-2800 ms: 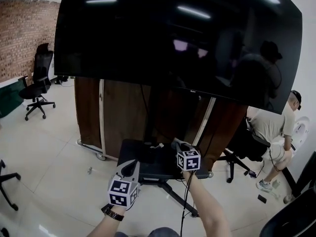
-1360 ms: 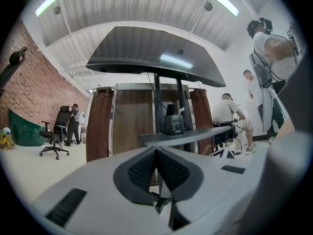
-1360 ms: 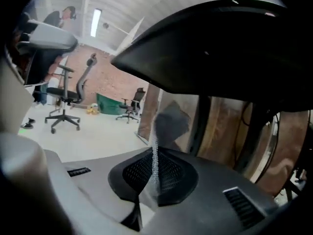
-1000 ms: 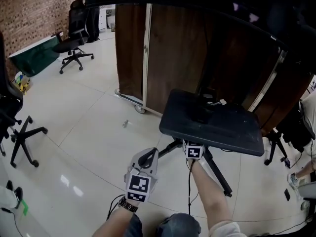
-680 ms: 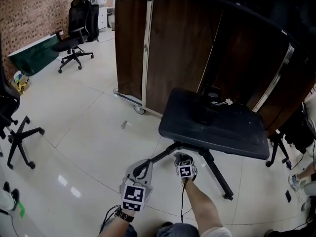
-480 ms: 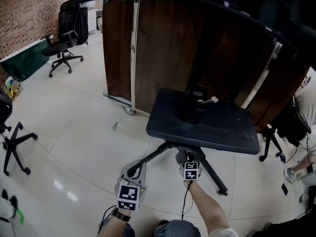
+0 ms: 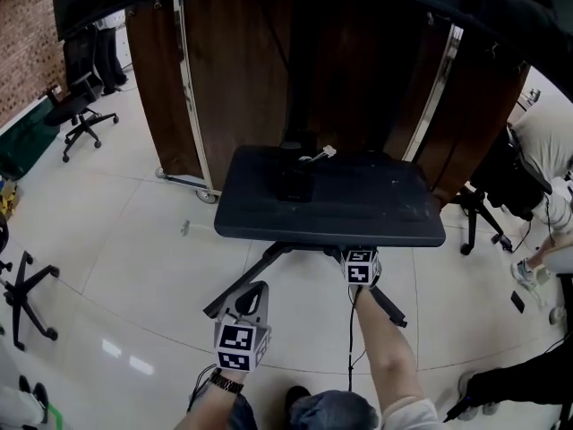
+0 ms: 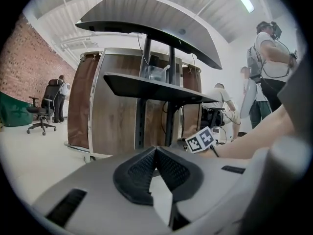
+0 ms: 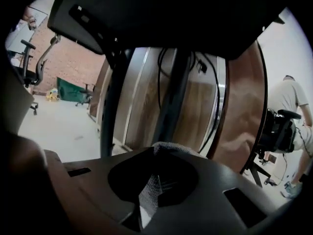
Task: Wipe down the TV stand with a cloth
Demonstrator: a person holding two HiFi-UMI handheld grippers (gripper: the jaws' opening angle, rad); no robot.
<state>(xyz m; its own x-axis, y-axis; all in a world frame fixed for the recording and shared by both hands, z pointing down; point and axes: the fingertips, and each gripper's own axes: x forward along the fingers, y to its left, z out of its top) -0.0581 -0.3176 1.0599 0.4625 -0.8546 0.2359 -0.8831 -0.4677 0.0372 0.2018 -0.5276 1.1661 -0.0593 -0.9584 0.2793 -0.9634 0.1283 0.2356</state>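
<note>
The TV stand's black shelf fills the middle of the head view, with the TV's lower edge above it. My right gripper is low at the shelf's front edge, its tips tucked beneath. In the right gripper view the right gripper is shut on a grey-white cloth, with the shelf's underside overhead and the stand's column straight ahead. My left gripper hangs lower left over the floor, near a stand leg. In its own view the left gripper is shut and empty.
A black box with a white cable lies on the shelf. A brown wooden partition on casters stands behind. Office chairs are at the left. A seated person is at the right. A small item lies on the tiles.
The head view has tipped down from the TV screen to the shelf. My right gripper has gone forward under the shelf's front edge with the cloth. The left gripper stays low.
</note>
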